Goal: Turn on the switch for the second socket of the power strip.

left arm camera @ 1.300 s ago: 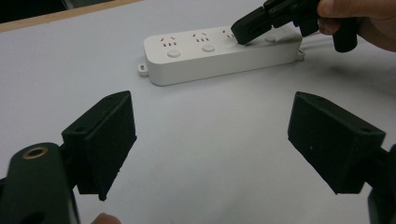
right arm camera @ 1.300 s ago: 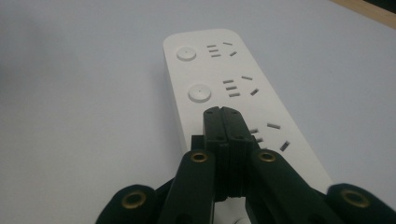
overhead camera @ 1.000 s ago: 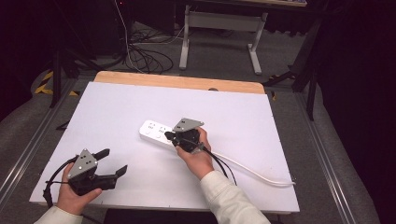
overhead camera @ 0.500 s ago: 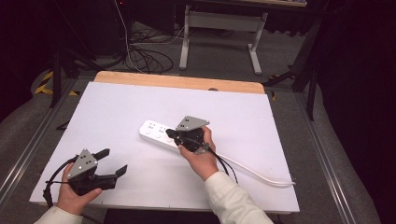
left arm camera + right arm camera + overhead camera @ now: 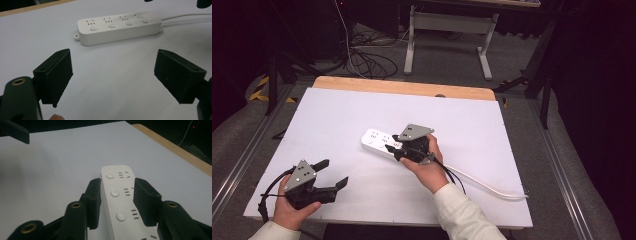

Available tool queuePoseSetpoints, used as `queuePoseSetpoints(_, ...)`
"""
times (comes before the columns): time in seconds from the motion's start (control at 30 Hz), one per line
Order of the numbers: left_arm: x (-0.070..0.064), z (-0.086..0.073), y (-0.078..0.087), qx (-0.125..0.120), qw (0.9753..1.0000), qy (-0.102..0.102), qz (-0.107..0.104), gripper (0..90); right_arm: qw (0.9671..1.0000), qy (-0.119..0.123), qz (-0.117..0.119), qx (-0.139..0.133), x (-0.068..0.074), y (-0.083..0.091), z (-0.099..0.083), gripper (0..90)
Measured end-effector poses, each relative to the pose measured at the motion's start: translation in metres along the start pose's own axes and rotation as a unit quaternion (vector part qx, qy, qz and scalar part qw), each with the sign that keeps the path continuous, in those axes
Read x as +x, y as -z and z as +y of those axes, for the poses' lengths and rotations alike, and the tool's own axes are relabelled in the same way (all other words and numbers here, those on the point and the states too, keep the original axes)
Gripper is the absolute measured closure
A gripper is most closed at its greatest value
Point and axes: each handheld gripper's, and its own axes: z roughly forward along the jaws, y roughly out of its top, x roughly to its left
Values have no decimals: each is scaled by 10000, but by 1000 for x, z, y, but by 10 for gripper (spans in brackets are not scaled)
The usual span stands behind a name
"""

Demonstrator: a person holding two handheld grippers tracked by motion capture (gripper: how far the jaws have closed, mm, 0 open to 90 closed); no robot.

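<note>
A white power strip (image 5: 374, 138) with several sockets and round buttons lies flat on the white table, left of middle. My right gripper (image 5: 392, 143) grips it near its cable end. In the right gripper view both black jaws press the long sides of the power strip (image 5: 118, 195), so my right gripper (image 5: 117, 188) is shut on it. My left gripper (image 5: 334, 172) is held near the front left corner, open and holding nothing. In the left gripper view the power strip (image 5: 118, 27) lies well beyond my left gripper (image 5: 112, 72), whose jaws stand wide apart.
The strip's white cable (image 5: 482, 182) runs right to the table's front right edge. The white tabletop (image 5: 337, 115) has a wooden strip (image 5: 402, 87) along its far edge. Beyond it are floor cables (image 5: 362, 60) and a metal stand (image 5: 447, 30).
The right hand has shifted only slightly at the power strip. The strip and the left gripper have stayed where they were.
</note>
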Motion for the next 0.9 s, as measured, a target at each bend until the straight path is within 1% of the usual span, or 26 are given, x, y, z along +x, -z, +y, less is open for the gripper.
queuePoseSetpoints(0.07, 0, 0, 0, 3, 10000, 1, 3, 153, 10000, -2, 17, 1, 0, 1, 1, 528)
queuePoseSetpoints(0.17, 0, 0, 0, 7, 10000, 2, -9, 153, 10000, -67, 24, -55, 0, 7, 2, 475)
queuePoseSetpoints(0.37, 0, 0, 1, 9, 10000, 10, -8, 152, 9998, -171, 78, -85, -1, 23, 4, 373)
queuePoseSetpoints(0.4, 0, 0, 1, -2, 10000, 37, -11, 153, 9998, -189, 85, -80, -1, 26, 4, 360)
queuePoseSetpoints(0.67, 0, 0, 1, -7, 10000, 48, -7, 152, 9994, -326, 107, -98, -5, 52, 5, 275)
queuePoseSetpoints(0.7, 0, 0, 1, -1, 10000, 16, 9, 152, 9993, -339, 108, -107, -6, 56, 5, 262)
queuePoseSetpoints(0.9, -1, 1, 2, -6, 10000, -13, 9, 150, 9987, -456, 81, -196, -11, 77, 0, 212)
